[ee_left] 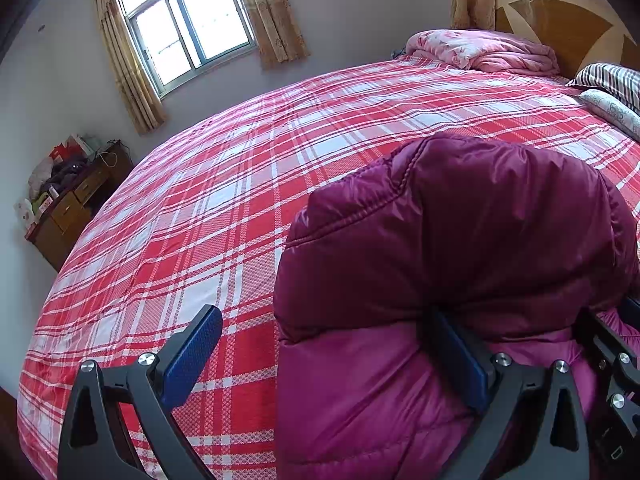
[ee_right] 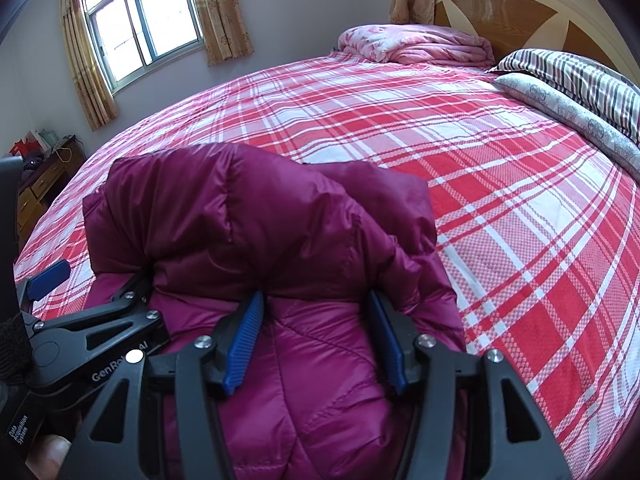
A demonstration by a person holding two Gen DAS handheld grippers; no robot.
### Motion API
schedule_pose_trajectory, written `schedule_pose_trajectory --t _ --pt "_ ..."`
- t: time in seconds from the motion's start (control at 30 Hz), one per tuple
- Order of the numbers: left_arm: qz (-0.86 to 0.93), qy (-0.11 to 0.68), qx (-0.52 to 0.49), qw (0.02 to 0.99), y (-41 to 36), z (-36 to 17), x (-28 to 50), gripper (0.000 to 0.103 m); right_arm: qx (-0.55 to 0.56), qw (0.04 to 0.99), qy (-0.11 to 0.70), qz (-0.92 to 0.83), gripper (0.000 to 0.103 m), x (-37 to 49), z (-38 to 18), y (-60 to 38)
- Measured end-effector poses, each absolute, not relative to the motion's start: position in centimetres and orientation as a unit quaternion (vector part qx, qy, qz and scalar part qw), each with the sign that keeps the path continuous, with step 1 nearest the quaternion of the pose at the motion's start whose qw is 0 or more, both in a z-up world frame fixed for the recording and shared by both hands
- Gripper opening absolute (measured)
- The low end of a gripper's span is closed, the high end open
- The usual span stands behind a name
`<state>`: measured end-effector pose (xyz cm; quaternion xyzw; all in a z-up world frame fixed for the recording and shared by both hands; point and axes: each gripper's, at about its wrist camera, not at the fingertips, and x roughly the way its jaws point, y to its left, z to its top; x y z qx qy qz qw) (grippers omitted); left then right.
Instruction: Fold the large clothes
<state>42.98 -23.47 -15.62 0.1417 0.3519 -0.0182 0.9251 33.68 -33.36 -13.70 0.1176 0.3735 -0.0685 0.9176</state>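
A magenta quilted puffer jacket lies folded into a thick bundle on the red and white plaid bedsheet. My left gripper is open wide; its left finger is over bare sheet and its right finger presses into the jacket's left side. In the right wrist view the jacket fills the near middle. My right gripper is open, its two blue-padded fingers set against the jacket fold with fabric between them. The left gripper also shows in the right wrist view at the jacket's left edge.
A pink quilt is rolled by the wooden headboard. Striped and grey patterned bedding lies along the right side. A cluttered wooden desk stands at the left wall under a curtained window.
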Motion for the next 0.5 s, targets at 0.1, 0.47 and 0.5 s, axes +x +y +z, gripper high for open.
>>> schedule_pose_trajectory --t 0.1,0.47,0.5 --pt "-0.022 0.355 0.138 0.925 -23.4 -15.6 43.0 0.102 0.117 0.918 0.374 -0.068 0.057 33.7 -13.7 -33.4" --pt "-0.122 0.362 0.018 0.924 -16.1 -12.2 37.4 0.102 0.197 0.918 0.342 -0.039 0.085 29.1 -11.6 -39.0" --pt "-0.129 0.366 0.022 0.921 -16.0 -12.6 37.1 0.102 0.198 0.915 0.35 -0.04 0.085 29.1 -11.9 -39.5"
